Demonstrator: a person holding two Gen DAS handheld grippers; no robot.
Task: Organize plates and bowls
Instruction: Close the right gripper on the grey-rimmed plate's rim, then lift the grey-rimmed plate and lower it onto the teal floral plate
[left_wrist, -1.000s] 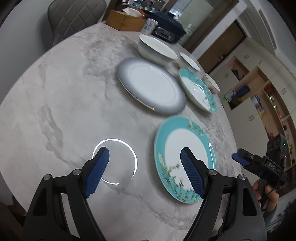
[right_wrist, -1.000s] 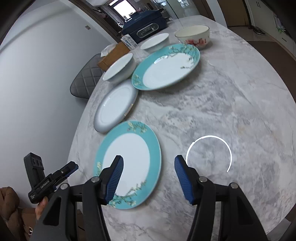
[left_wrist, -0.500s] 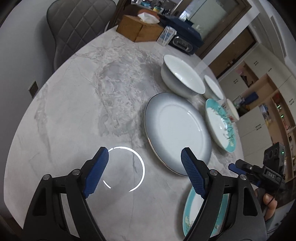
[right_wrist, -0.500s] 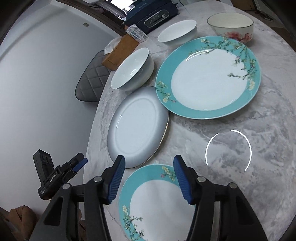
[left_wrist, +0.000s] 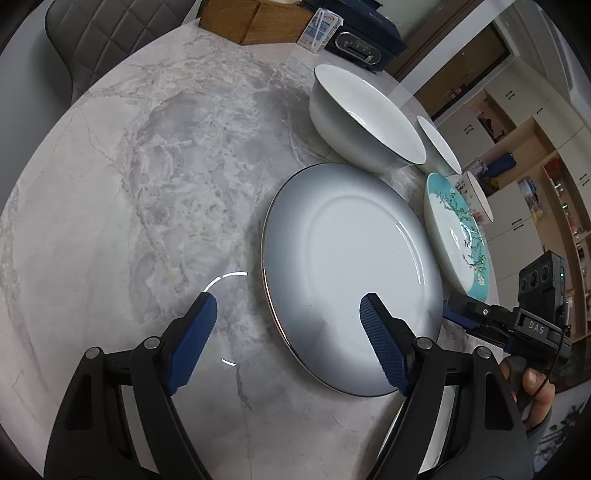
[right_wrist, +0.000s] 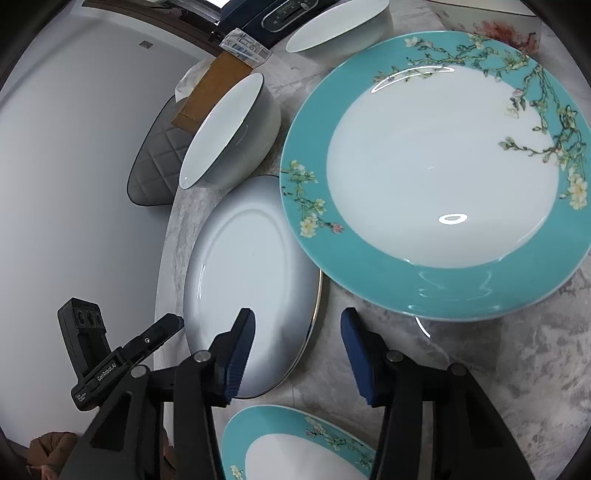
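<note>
A grey-rimmed white plate (left_wrist: 351, 280) lies flat on the marble table (left_wrist: 147, 184). My left gripper (left_wrist: 288, 308) is open, hovering with the plate's left rim between its fingers. My right gripper (right_wrist: 297, 319) straddles the opposite rim of that plate (right_wrist: 251, 266); its jaws are closing and the pads are not touching the rim. Beyond lie a large teal floral plate (right_wrist: 443, 173), a white bowl (right_wrist: 229, 133), a smaller white bowl (right_wrist: 340, 22) and a floral bowl (right_wrist: 491, 18). A second teal plate (right_wrist: 295, 443) sits under my right gripper.
At the far edge stand a wooden tissue box (left_wrist: 251, 18), a small carton (left_wrist: 317, 29) and a dark appliance (left_wrist: 354, 40). A grey quilted chair (left_wrist: 92, 37) is behind the table. The table edge runs close to the grey plate's left side in the right wrist view.
Both grippers moved forward over the table, from the near teal plate to the grey-rimmed plate, and sank a little. The right jaws have narrowed; the left stayed wide.
</note>
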